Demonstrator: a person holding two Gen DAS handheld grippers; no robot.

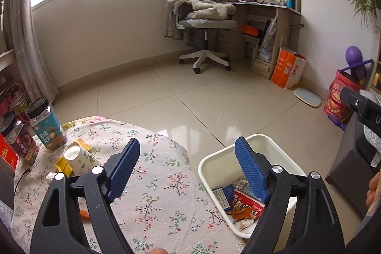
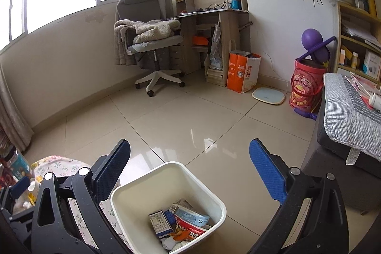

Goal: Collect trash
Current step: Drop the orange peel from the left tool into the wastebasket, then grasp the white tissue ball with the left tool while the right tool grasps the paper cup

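On the flowered tablecloth (image 1: 157, 185), a paper cup (image 1: 73, 154) and yellow wrappers (image 1: 63, 166) lie beside two jars (image 1: 46, 124). The left gripper (image 1: 188, 166) gapes wide, empty, above table and white bin (image 2: 166, 185). The right gripper (image 2: 190, 170) hangs wide apart, empty, over the bin's discarded packets (image 2: 188, 218).

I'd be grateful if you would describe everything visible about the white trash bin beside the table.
The white trash bin is a smooth, plastic-looking container with a rounded-square rim and tapering walls. It stands upright and lidless on the tiled floor, right by the edge of the floral tablecloth. It is partly filled: packaging and crumpled wrappers lie at the bottom, the upper walls bare. Neither gripper touches it.
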